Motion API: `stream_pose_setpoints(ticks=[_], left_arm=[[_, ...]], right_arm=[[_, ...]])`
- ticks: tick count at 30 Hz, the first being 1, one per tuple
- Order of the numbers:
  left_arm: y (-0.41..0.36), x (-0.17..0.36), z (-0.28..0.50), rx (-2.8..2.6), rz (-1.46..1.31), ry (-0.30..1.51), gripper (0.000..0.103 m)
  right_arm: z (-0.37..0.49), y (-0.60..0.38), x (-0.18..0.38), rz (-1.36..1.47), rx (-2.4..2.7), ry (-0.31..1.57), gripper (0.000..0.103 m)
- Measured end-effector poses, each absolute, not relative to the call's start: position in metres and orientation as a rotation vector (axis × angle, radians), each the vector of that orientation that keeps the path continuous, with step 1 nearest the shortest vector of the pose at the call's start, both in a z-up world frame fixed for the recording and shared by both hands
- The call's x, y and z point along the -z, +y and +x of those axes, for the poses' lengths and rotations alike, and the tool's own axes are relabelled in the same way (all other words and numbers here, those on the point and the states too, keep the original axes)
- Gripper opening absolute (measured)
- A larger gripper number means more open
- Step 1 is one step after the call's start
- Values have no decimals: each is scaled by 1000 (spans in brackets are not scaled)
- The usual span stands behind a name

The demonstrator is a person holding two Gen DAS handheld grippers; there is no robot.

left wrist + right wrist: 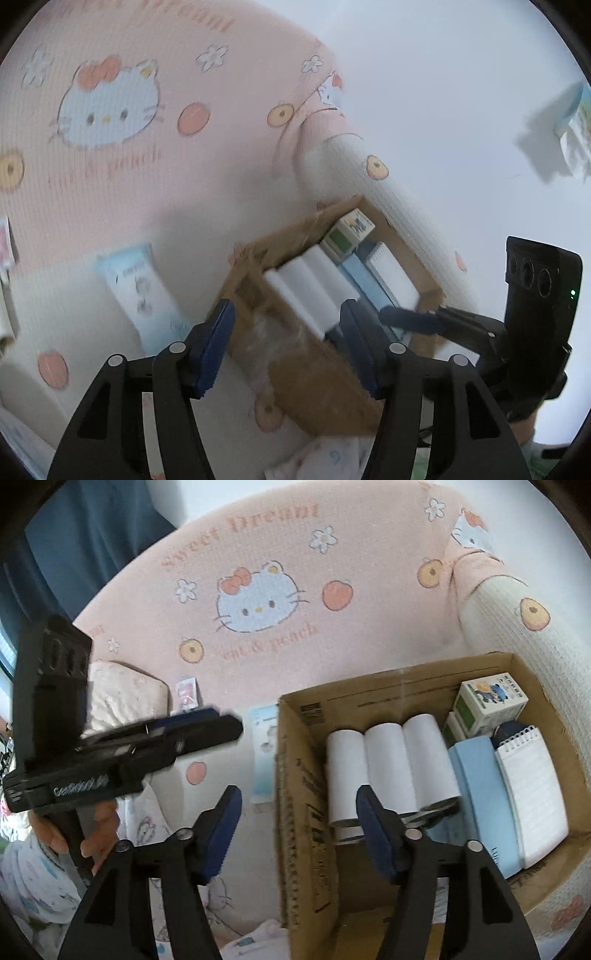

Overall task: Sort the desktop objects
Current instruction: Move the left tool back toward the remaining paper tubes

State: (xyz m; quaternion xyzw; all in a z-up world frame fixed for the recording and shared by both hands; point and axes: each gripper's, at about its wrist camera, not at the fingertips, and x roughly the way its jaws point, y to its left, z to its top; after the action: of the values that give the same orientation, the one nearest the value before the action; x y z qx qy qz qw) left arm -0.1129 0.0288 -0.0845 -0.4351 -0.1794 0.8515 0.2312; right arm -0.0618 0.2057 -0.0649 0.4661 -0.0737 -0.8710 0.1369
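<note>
Cardboard box [295, 775] on a pink cartoon-print blanket [258, 554], containing three white rolls [388, 764] side by side, a light blue flat pack [480, 794], a spiral notepad [532, 794] and small green-and-white cartons [487, 701]. A pale blue packet [144, 291] lies on the blanket just beside the box. Left gripper [284, 347] and right gripper [295, 830]: jaws wide on both, nothing between them, each hanging over the box's near edge.

blurred pale packet [147, 295], dark object [511, 729] half hidden behind notepad [532, 794]
</note>
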Motion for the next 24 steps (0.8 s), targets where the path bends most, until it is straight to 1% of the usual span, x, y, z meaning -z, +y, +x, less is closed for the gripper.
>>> stream_pose_setpoints(ticks=[2, 5, 8, 10, 12, 14, 16, 18, 24], left_arm=[[19, 90, -103, -2380, -1211, -475, 63], [8, 93, -86, -2466, -1160, -380, 63], [-1, 94, -68, -2537, -1113, -301, 64], [-8, 97, -58, -2570, -1093, -260, 64], [-16, 105, -53, -2590, -1098, -266, 63], [-25, 121, -52, -2582, -1165, -328, 63], [-34, 141, -48, -2546, -1248, -413, 63], [-43, 153, -42, -2540, -1281, -445, 63], [-66, 159, -28, -2659, -1235, -357, 63]], right_arm=[[-57, 202, 66, 1335, 2534, -220, 63], [-50, 197, 64, 1268, 2606, -202, 65], [-43, 190, 61, 1214, 2686, -197, 69], [-37, 185, 59, 1167, 2707, -234, 74], [-36, 181, 60, 1164, 2694, -286, 77], [-36, 174, 61, 1144, 2713, -320, 77], [-38, 164, 65, 1135, 2720, -321, 78], [-41, 148, 69, 1151, 2735, -276, 78], [-42, 96, 87, 1164, 2671, -135, 78]])
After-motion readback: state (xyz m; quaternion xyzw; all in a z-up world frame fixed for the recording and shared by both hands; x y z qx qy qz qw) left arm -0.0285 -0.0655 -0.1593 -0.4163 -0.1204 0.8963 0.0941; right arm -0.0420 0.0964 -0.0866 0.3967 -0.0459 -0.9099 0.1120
